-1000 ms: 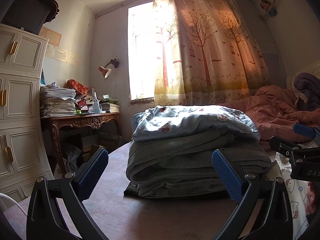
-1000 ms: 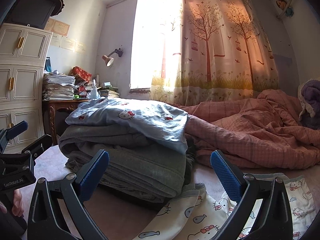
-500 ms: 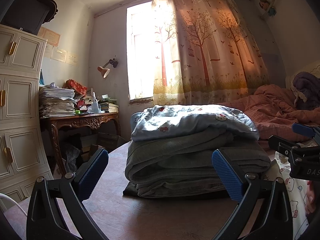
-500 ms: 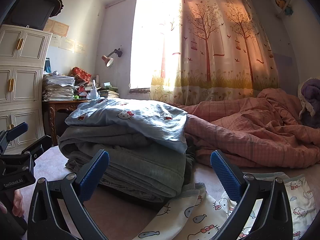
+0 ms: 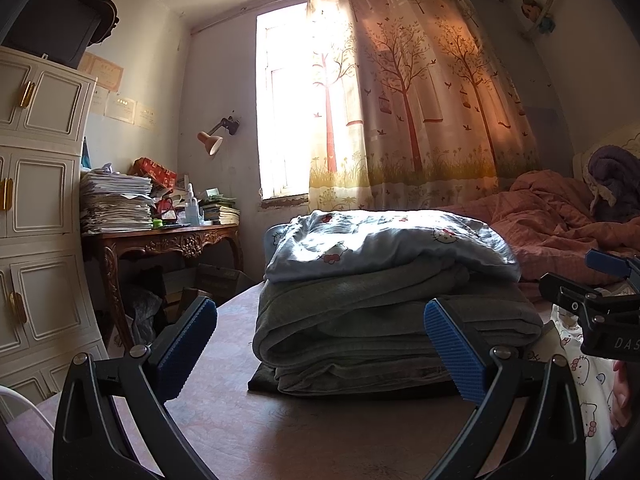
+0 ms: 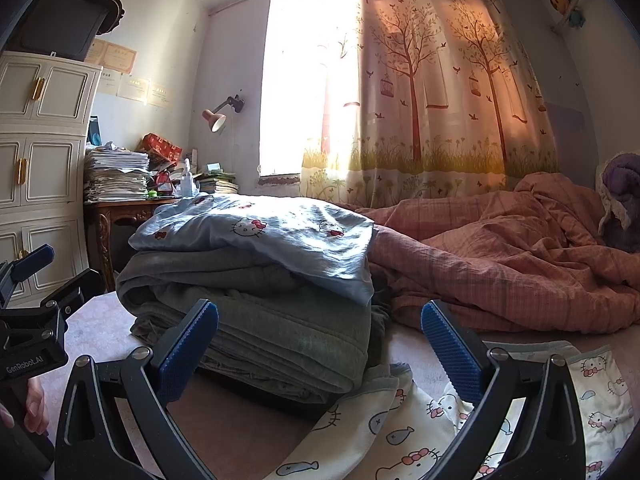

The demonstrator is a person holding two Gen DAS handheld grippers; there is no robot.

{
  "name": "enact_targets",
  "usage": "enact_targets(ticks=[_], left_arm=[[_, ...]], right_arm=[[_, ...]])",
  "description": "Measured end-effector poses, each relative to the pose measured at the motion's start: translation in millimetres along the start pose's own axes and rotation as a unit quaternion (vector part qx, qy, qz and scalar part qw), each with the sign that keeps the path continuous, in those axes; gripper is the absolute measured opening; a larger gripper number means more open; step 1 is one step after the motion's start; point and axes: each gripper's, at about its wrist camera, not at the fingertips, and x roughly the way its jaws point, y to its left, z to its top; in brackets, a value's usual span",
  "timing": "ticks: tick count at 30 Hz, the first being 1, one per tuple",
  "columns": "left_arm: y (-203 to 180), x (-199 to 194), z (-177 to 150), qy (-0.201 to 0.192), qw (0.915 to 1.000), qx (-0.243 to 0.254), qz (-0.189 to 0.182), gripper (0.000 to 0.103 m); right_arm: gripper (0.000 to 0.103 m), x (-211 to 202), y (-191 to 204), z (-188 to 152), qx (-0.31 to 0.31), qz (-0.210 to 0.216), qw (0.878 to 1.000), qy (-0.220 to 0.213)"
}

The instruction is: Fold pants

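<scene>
Cream cat-print pants (image 6: 420, 432) lie flat on the bed (image 5: 224, 420), unfolded, beside one stack of folded clothes (image 5: 384, 320). Left gripper (image 5: 320, 352) and right gripper (image 6: 320, 352): both spread wide, holding nothing.

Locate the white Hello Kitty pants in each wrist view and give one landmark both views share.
Left wrist: white pants at the far right edge, beside the folded stack, below the right gripper.
Right wrist: white pants across the bottom centre and right, under the right gripper.
Shared landmark: tree curtain.
</scene>
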Motion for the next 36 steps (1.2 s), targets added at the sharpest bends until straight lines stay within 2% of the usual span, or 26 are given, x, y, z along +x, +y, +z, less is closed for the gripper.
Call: enact_targets(ticks=[36], left_arm=[[1.3, -2.8, -1.0, -0.005, 1.0, 0.001, 0.005, 0.103]], right_arm=[[0.103, 1.3, -0.7, -2.3, 0.004, -0.004, 1.0, 0.002]])
